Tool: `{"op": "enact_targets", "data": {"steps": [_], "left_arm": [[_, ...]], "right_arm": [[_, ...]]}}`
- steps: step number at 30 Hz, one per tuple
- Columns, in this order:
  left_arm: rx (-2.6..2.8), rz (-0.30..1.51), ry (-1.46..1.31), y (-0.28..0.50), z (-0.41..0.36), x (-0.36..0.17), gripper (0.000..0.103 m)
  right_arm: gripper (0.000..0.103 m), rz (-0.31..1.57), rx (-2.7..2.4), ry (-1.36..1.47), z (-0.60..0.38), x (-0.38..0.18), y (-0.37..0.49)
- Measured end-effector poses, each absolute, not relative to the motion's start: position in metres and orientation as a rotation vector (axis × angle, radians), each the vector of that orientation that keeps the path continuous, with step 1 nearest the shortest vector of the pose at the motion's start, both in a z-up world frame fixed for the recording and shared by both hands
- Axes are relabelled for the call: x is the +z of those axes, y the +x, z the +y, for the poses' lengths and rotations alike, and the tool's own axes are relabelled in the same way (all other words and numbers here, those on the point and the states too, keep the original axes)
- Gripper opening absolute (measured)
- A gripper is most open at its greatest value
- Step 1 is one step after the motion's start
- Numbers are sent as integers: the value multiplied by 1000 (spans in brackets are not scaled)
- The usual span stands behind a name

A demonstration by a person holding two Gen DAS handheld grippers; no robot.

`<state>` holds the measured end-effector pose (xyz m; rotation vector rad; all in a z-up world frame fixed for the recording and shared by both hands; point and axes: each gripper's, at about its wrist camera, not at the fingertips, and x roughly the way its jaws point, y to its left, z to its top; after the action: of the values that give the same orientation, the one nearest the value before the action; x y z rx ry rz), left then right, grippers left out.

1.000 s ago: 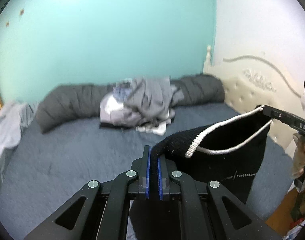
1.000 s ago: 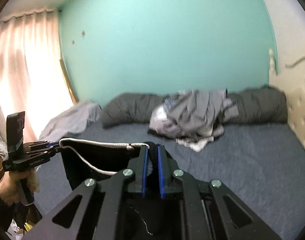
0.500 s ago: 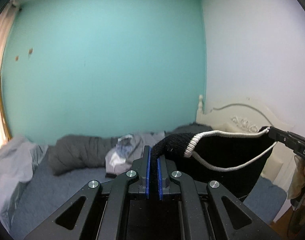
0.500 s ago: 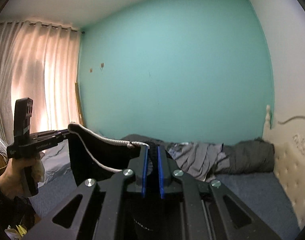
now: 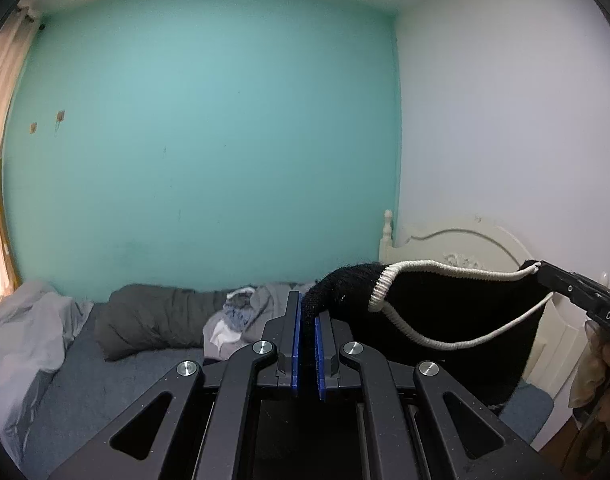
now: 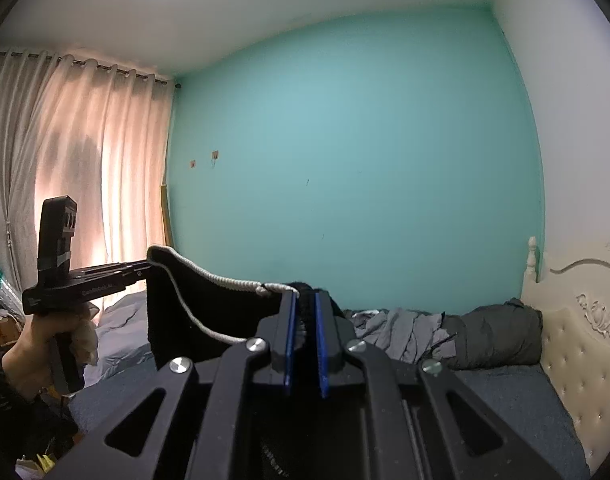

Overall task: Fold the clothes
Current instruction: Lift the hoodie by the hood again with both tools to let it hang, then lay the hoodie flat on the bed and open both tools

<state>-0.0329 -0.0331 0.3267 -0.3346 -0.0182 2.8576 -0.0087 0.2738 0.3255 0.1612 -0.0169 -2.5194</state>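
Both grippers are clamped on the same black knit garment point(image 5: 457, 320), held up in the air above the bed point(image 6: 517, 404): the left gripper point(image 5: 307, 344) has its blue pads squeezed on one top corner, and the right gripper point(image 6: 305, 344) pinches the other, so the white-trimmed edge point(image 5: 437, 270) spans between them and the cloth hangs flat below. Spreading it this way likely lets it drape straight for a fold. On the far side of the blue-grey bed lie a heap of grey clothes point(image 6: 401, 330) and a dark rolled duvet point(image 6: 493, 336). A turquoise wall point(image 6: 345, 160) rises behind, curtains point(image 6: 65, 168) left, cream headboard point(image 6: 585, 332) right.
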Motion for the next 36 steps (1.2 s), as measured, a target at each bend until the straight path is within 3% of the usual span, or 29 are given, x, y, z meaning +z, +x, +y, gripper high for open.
{"op": "enact_targets", "data": {"steps": [9,25,36], "left_arm": [[2799,-83,-639,-124,-41,217,6],[2657,-147,-1163,-340,-55,-79,6],[2586,-237,-1367,-412,-60,-216,7]], "right_arm": [[9,-11,-2467,422,246,228,-86],[9,5,-2375,952,170,-53,-306],[13,-57,-2309,1179,156,-208,-413]]}}
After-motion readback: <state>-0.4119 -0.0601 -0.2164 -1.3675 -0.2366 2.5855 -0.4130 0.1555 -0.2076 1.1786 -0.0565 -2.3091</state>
